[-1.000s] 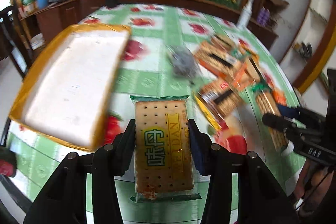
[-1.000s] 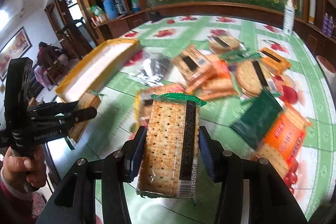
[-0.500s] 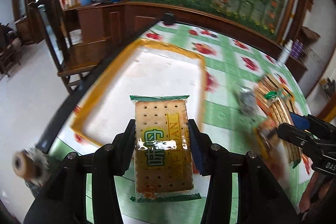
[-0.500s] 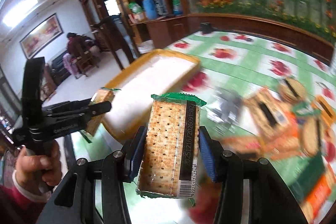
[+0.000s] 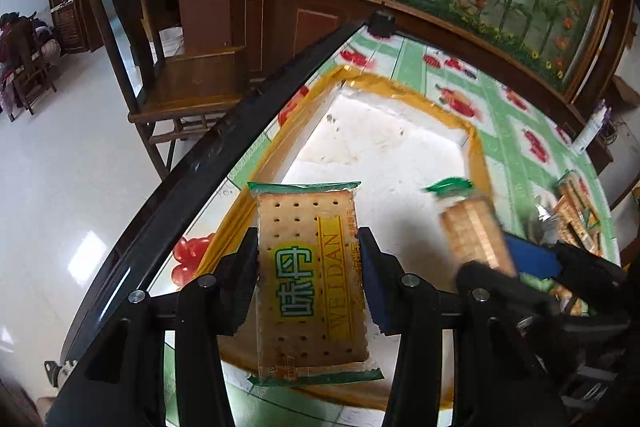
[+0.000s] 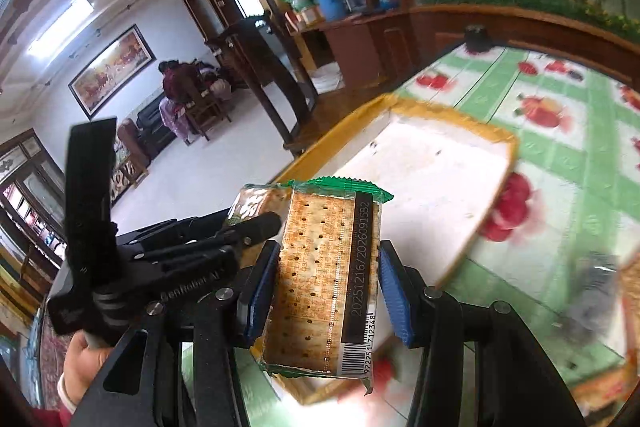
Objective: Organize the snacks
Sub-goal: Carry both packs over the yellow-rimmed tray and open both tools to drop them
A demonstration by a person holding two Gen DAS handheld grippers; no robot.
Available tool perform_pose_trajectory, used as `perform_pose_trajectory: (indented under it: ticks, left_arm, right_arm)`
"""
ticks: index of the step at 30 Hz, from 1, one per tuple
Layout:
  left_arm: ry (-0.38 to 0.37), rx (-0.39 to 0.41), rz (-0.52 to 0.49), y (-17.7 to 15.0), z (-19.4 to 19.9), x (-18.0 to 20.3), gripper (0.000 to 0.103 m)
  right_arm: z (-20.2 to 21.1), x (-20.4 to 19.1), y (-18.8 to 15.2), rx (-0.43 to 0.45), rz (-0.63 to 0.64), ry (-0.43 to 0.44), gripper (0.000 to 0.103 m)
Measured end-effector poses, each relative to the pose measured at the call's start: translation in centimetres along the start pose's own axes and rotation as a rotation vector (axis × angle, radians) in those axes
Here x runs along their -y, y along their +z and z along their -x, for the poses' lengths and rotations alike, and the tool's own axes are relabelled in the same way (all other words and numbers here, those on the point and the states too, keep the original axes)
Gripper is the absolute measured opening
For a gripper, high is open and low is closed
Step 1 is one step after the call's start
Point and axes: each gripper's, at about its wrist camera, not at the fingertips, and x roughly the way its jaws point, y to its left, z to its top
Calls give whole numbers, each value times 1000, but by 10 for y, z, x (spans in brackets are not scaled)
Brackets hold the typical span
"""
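- The left gripper [image 5: 308,279] is clamped on a cracker pack [image 5: 310,283]; the two pads press its long sides, and the printed face is toward the camera.
- The right gripper [image 6: 326,297] is clamped on a second pack [image 6: 328,283], with the barcode side toward the camera.
- Both packs hang above the near part of the tray [image 5: 474,155], a white tray with a yellow rim; they do not touch it.
- The tray lies on the table [image 5: 508,147], close to its dark edge.
- In the left view the right gripper's pack is beside the first one, but blurred.
- More snacks [image 5: 576,211] lie on the table, well apart from the tray; they seem to be cracker packs also.
- A chair [image 5: 180,75] stands beside the table.
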Motion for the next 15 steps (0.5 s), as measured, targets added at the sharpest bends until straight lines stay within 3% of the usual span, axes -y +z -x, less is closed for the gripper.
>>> perform_pose_trajectory:
  ticks: [9,13,15]
  left_arm:
    - [16,-86,-22,-6,-20,-4,47]
    - [70,-58,-64,-12,-12,0,69]
    - [72,-26,-78,-14,-3,3,72]
  right_arm:
    - [-35,8,-15,-79,-34,-5,50]
    - [-33,12,-17,-80,-45,-8,53]
    - [-27,15,-15,-66,-54,-5,55]
